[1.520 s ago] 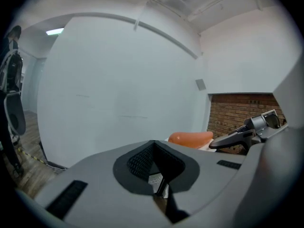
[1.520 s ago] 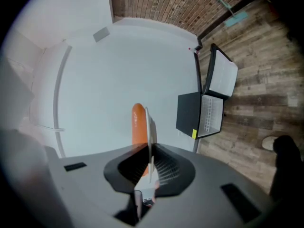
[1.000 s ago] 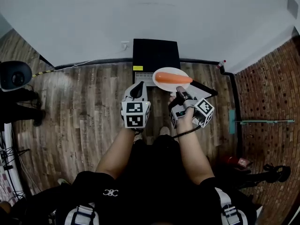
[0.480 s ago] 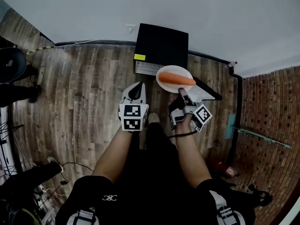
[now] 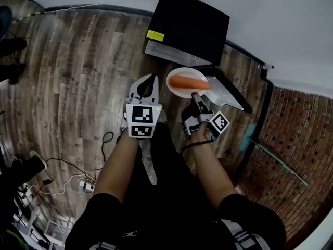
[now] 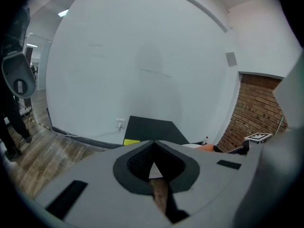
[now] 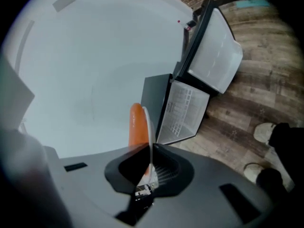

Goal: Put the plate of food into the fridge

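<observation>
1. Right gripper (image 5: 195,96): your right-hand claw is clamped on the near rim of the plate (image 5: 178,90). In the right gripper view the rim runs edge-on between the two pads. These jaws have just been closing, with the rim between them.
2. Plate: white and round, held clear of the floor with its face toward the head camera. It sits just in front of the open front of the fridge (image 5: 190,25) and is not yet inside.
3. Food (image 5: 188,83): a single long orange piece lying across the plate. What kind of food it is cannot be told.
4. Left gripper (image 5: 150,78): your left-hand claw has its jaws together, tip against tip, with nothing between them. It hangs just to the left of the plate and does not touch it.
5. Fridge: a small black cabinet standing on the wooden floor (image 5: 78,72) against the white wall (image 5: 270,14). A yellow label (image 5: 155,35) sits at its front left corner. The right gripper view shows a wire shelf (image 7: 183,112) in the open compartment.
6. Door (image 5: 229,92): swung open on the right of the plate, its pale inner lining showing.
7. Surroundings: a brick wall (image 5: 291,134) at the right, and cables (image 5: 67,171) on the floor at the lower left.
</observation>
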`<state>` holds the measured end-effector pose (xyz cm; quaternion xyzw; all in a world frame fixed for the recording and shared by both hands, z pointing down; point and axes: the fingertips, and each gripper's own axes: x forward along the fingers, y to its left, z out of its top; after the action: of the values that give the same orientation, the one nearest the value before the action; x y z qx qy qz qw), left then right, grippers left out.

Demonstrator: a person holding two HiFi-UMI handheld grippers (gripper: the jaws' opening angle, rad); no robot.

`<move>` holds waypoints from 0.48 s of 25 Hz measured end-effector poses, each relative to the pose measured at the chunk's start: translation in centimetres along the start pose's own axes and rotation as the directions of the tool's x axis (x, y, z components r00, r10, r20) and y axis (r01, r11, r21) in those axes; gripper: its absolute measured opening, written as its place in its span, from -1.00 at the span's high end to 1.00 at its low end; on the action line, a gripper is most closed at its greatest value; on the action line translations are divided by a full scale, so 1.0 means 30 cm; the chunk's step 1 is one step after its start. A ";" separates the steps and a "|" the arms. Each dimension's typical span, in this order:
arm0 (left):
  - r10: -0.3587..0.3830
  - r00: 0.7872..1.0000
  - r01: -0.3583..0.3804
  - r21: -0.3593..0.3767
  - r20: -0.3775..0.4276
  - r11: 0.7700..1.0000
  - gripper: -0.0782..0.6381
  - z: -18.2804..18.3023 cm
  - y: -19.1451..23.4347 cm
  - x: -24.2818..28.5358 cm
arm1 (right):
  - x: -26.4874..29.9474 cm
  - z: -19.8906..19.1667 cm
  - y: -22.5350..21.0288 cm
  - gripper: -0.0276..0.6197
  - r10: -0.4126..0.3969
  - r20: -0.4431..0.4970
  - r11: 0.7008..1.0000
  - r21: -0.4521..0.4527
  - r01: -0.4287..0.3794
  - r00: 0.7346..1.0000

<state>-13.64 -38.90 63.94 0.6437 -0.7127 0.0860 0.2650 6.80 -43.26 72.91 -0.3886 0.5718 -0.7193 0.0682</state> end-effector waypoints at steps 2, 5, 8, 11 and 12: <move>0.005 1.000 -0.006 -0.018 -0.021 1.000 0.79 -0.099 0.032 0.058 | 0.092 -0.006 -0.085 0.82 -0.001 -0.029 1.000 0.005 0.001 1.000; 0.008 0.999 -0.009 -0.025 -0.038 1.000 0.79 -0.226 0.054 0.130 | 0.232 0.000 -0.192 0.83 0.027 -0.064 1.000 0.013 -0.026 0.998; 0.012 0.999 -0.012 -0.017 -0.034 1.000 0.79 -0.327 0.069 0.205 | 0.382 0.043 -0.309 0.83 0.032 -0.074 0.999 0.014 -0.031 0.997; 0.005 0.999 -0.005 -0.003 -0.037 1.000 0.79 -0.429 0.089 0.278 | 0.531 0.099 -0.422 0.83 0.020 -0.057 1.000 0.015 -0.019 0.998; 0.000 0.999 0.000 0.004 -0.040 1.000 0.79 -0.461 0.094 0.301 | 0.579 0.121 -0.450 0.82 0.020 -0.048 1.000 0.013 -0.019 0.999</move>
<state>-12.94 -39.93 80.65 0.6424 -0.7071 0.1003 0.2781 1.82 -50.95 93.26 -0.3653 0.5724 -0.7313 0.0640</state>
